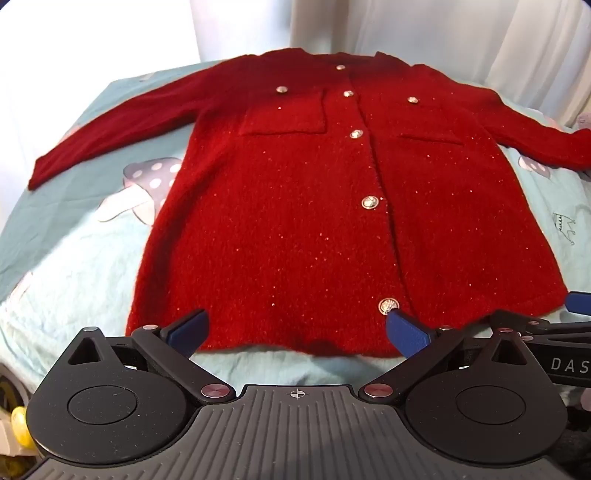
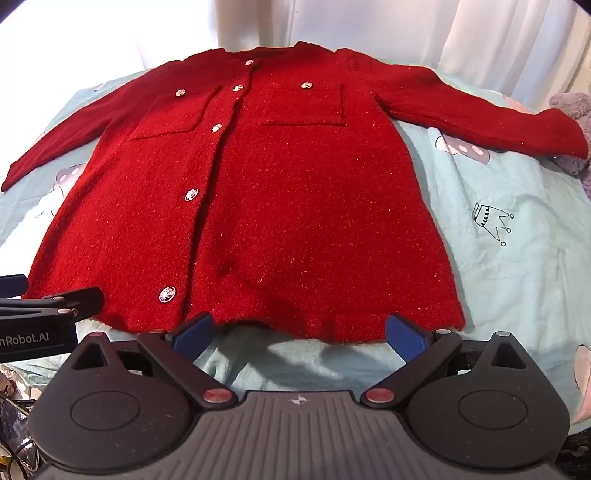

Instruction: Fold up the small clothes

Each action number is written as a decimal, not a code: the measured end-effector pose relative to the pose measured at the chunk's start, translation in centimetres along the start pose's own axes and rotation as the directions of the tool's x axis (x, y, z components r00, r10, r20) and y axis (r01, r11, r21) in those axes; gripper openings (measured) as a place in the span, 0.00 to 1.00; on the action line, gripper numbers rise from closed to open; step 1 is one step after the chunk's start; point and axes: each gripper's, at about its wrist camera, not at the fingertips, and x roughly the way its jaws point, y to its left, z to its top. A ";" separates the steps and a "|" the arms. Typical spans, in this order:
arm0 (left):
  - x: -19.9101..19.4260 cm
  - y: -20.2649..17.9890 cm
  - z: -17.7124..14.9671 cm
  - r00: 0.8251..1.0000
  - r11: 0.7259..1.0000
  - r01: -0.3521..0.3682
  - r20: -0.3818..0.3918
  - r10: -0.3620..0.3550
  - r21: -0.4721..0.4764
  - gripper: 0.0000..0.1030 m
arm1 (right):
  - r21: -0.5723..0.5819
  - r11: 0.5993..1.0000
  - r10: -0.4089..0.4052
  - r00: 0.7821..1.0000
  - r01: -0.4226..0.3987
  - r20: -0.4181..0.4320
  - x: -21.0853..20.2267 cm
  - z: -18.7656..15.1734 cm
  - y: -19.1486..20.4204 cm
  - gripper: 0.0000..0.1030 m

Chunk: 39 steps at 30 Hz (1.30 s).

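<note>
A red fuzzy buttoned cardigan [image 1: 295, 221] lies flat and face up on a light blue bedsheet [image 1: 74, 277], sleeves spread to both sides, hem nearest me. It also shows in the right wrist view [image 2: 295, 206]. My left gripper [image 1: 297, 330] is open and empty, its blue pads just over the hem's left half. My right gripper [image 2: 299, 330] is open and empty at the hem's right half. The right gripper's fingers [image 1: 580, 302] show at the right edge of the left wrist view; the left gripper's body [image 2: 55, 299] shows at the left of the right wrist view.
The sheet [image 2: 498, 258] has mushroom and crown prints. White curtains [image 1: 480, 33] hang behind the bed. A grey plush toy [image 2: 572, 122] lies by the right sleeve cuff. Clutter sits below the bed's near left edge [image 1: 14, 424].
</note>
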 end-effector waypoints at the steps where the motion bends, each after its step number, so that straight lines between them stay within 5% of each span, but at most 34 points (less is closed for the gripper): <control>1: 0.0 0.0 0.0 1.000 1.000 0.000 -0.001 0.000 -0.001 1.00 | 0.000 1.000 0.000 1.000 0.000 0.000 0.0 0.0 0.0 0.96; 39: 0.4 0.2 0.0 1.000 1.000 -0.003 0.000 0.003 -0.002 1.00 | 0.001 1.000 0.010 1.000 -0.010 0.003 0.1 0.1 -0.1 0.96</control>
